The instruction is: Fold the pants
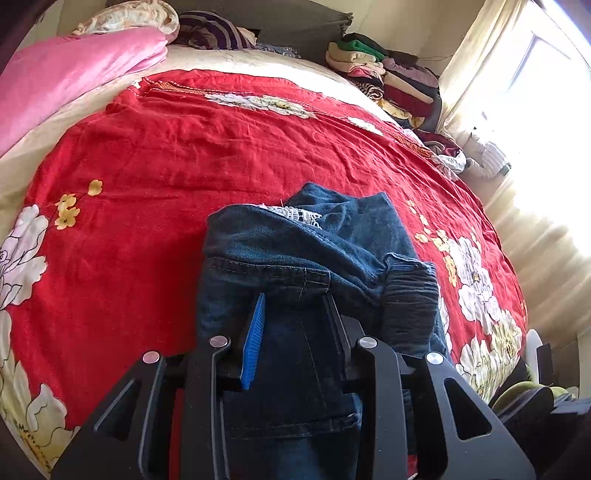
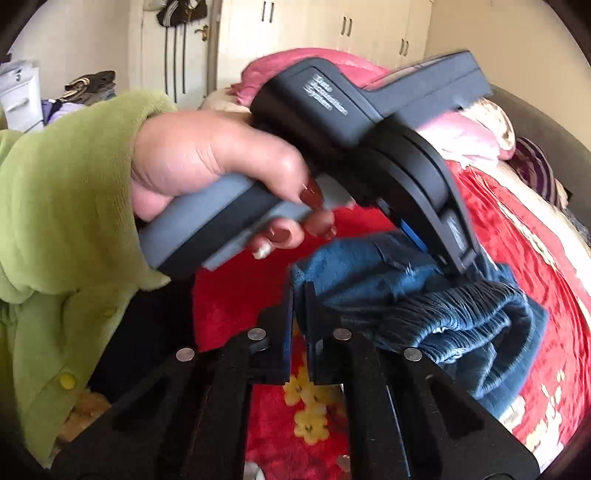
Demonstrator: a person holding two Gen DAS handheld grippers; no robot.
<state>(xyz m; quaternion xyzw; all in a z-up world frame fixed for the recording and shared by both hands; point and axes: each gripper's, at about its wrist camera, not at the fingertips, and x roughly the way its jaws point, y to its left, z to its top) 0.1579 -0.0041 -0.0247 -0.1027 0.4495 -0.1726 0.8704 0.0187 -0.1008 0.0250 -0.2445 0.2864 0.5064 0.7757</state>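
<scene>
Dark blue denim pants [image 1: 306,251] are bunched and held up over the red floral bedspread [image 1: 184,147]. My left gripper [image 1: 295,299] has a thick wad of denim between its jaws, which stand fairly wide around it. In the right wrist view the pants [image 2: 424,302] hang from the left gripper [image 2: 439,254], which a hand in a green sleeve holds. My right gripper [image 2: 300,291] has its jaws almost together, pinching the near edge of the denim.
A pink quilt [image 1: 62,74] and pillows lie at the bed's head. A stack of folded clothes [image 1: 384,70] sits at the far right corner by a bright curtained window [image 1: 517,110]. White wardrobes [image 2: 332,29] stand behind the bed.
</scene>
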